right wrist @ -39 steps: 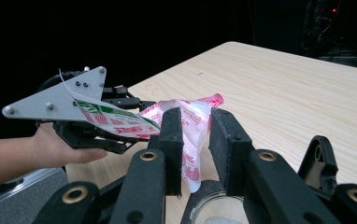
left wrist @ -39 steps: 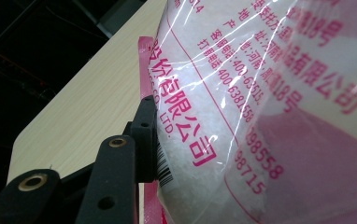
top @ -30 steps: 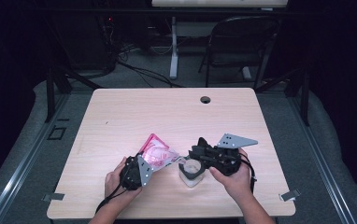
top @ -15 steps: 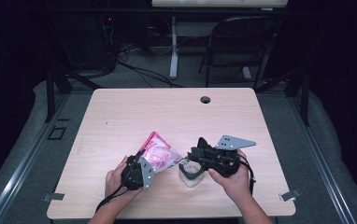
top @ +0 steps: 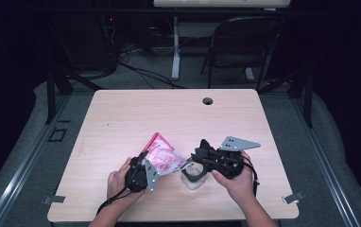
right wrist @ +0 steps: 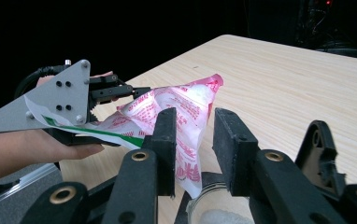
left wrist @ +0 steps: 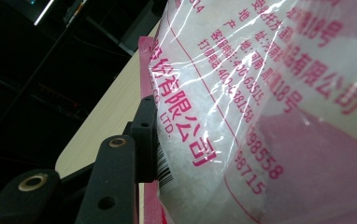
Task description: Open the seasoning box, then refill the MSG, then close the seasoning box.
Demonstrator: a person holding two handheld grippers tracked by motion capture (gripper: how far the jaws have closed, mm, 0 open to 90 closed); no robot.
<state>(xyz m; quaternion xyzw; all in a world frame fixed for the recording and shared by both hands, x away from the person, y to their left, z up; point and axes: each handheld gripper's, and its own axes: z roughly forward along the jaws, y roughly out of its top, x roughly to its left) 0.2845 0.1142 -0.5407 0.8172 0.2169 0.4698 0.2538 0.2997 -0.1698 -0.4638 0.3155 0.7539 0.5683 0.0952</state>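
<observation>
My left hand-held gripper [top: 143, 171] clamps the pink-printed bag [top: 163, 157], tilting it over the clear cup [top: 193, 177] just below my right hand-held gripper [right wrist: 193, 140]. Its jaws have just been opening around the bag's corner. Pouring's underway; next I'd tilt further.

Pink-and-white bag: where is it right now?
In the high view the pink-and-white bag is near the table's front edge, held up by the left gripper. Its low corner hangs between the right gripper's open jaws, over the small clear cup.
</observation>
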